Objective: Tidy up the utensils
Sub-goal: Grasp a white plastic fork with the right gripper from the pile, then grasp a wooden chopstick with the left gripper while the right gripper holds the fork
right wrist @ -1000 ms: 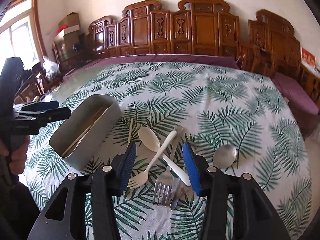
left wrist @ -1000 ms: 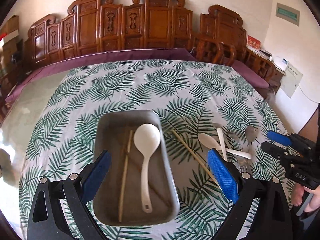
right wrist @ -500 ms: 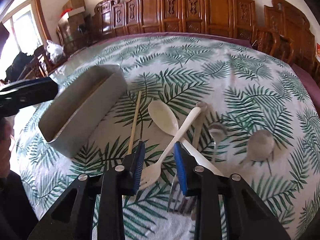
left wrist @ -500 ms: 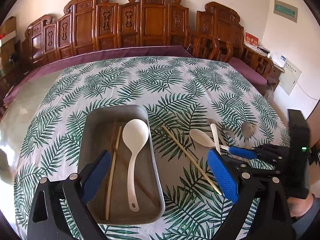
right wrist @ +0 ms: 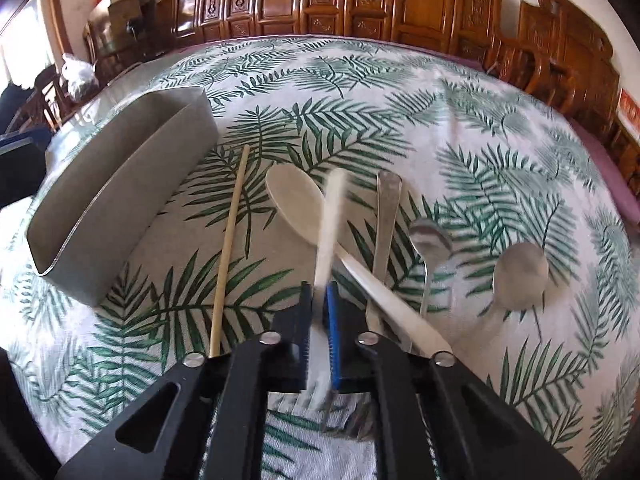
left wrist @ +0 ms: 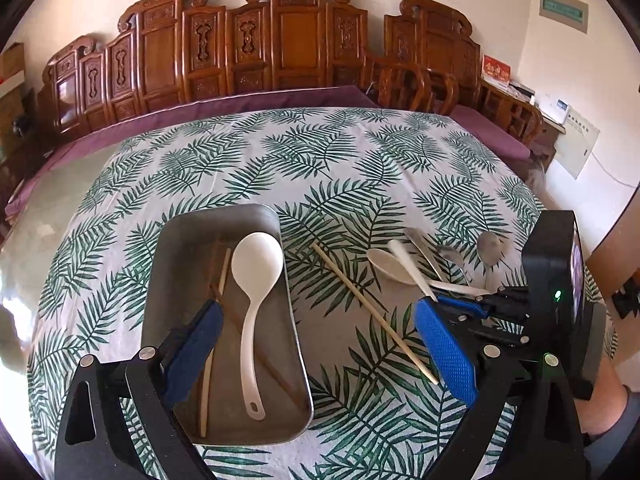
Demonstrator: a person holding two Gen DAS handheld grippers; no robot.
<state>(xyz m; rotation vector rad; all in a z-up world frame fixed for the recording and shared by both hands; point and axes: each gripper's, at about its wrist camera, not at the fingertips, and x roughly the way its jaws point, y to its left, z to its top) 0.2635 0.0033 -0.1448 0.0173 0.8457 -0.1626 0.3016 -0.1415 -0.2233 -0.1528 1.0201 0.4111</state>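
A grey metal tray (left wrist: pixel 160 280) holds a white ladle (left wrist: pixel 256 276) and chopsticks (left wrist: pixel 212 340); it also shows in the right wrist view (right wrist: pixel 132 184). My left gripper (left wrist: pixel 316 344) is open and empty above the tray's near end. My right gripper (right wrist: pixel 318 320) is shut on a white plastic fork (right wrist: pixel 330 216), its tines behind the pads. In the left wrist view my right gripper (left wrist: pixel 452 300) holds the fork's handle (left wrist: pixel 408 264). A cream spoon (right wrist: pixel 296 204), a loose chopstick (right wrist: pixel 230 240), a metal fork (right wrist: pixel 386 216) and two metal spoons (right wrist: pixel 520 276) lie on the cloth.
The table (left wrist: pixel 360 168) has a palm-leaf cloth. Carved wooden chairs (left wrist: pixel 280 48) stand behind it along the far edge. A person's leg (left wrist: pixel 608 400) shows at the right.
My right gripper has lowered onto the white plastic fork and closed on it. My left gripper has stayed open while drifting slightly over the tray.
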